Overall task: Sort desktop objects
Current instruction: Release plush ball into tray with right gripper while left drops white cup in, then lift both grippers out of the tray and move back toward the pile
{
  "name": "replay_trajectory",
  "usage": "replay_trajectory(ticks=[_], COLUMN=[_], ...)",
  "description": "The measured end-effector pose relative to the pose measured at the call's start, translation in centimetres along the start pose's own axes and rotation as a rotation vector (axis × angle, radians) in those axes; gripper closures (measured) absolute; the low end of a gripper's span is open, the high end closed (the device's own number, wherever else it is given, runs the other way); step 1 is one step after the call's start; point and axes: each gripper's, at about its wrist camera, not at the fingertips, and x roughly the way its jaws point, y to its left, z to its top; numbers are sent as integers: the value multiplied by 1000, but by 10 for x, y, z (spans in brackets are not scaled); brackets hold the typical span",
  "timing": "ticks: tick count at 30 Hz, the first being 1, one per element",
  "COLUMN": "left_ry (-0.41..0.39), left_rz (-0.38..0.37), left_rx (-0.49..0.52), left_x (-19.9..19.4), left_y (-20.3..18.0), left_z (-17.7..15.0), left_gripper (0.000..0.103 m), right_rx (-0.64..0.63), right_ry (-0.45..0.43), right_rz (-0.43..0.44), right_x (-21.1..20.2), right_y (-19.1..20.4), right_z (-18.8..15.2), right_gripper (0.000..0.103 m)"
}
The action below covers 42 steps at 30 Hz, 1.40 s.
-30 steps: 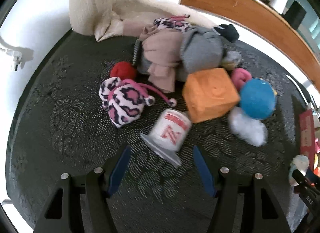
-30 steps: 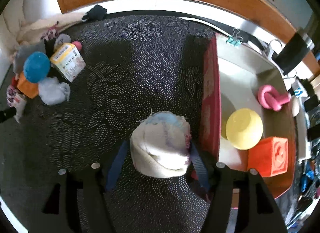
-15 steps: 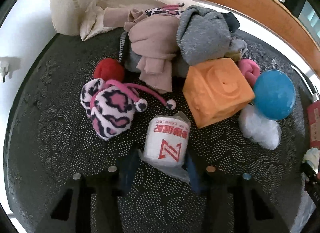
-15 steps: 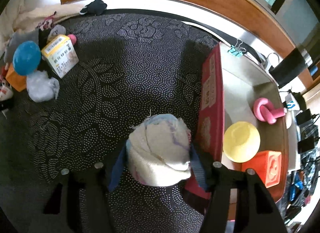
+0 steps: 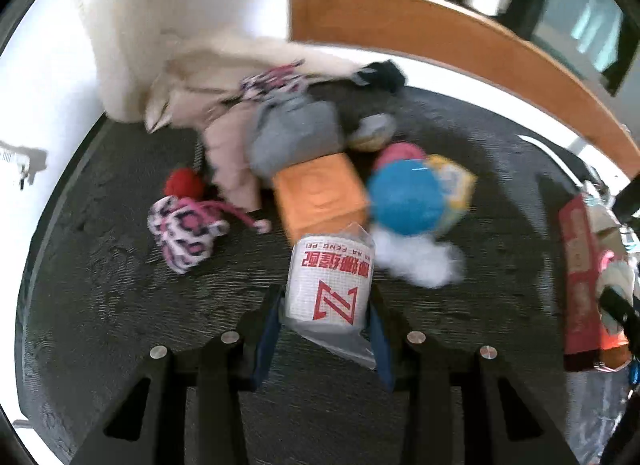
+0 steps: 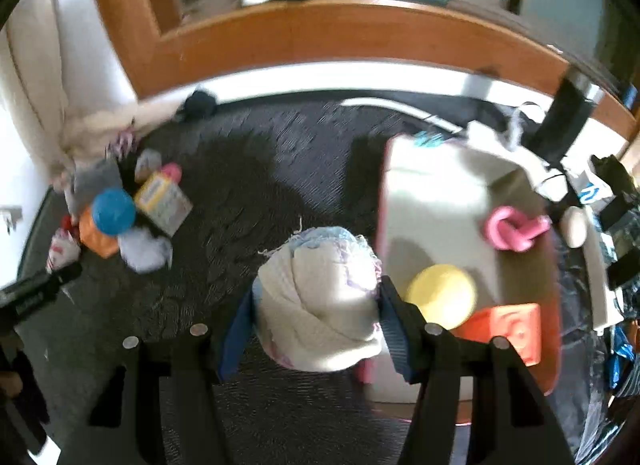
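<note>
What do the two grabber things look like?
Both match. The left hand-held gripper and right hand-held gripper each have chunky black plastic frames, round silver screws on top, and flat dark blue finger pads. No cables, sleeves or markings show.

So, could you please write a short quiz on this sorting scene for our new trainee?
1. True or false: the left gripper is shut on the white plastic-wrapped tissue roll with red print.
2. Which item lies in the red-walled cardboard box? A) blue ball B) yellow ball C) red pompom
3. Fill in: the right gripper holds a rolled cream ____ bundle.

Key: 1 true; 2 B, the yellow ball; 3 cloth.
</note>
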Motion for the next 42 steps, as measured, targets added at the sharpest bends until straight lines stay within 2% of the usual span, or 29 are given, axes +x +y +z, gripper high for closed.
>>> replay_trajectory(ticks=[4,8,19,26,30,42], left_ry=[-19,-32,-42,-24,9,17], left_rz=[-53,-115,-283,-353,-383,-337], left_rx=[49,118,306,397,402,339], left_x=[-19,-30,-70,-70,-62,-54], left_y=[-44,-90,-223,-279,-293,-279], left_z=[3,-1,-22,-31,-34,-28], left_gripper=[61,61,61,60,33,33], right_rx=[68,118,160,168,176,182], right_ry=[-59,-85,-140,-170,-164,-140], right_rz=[-32,-66,-57,-41,-17,1], right_x=[-27,-36,-57,-65,-63,-55], right_y=[-39,-77,-130,-149,-156,-154], right_z=[7,14,20,29,34,32], right_gripper=[40,40,40,39,35,32])
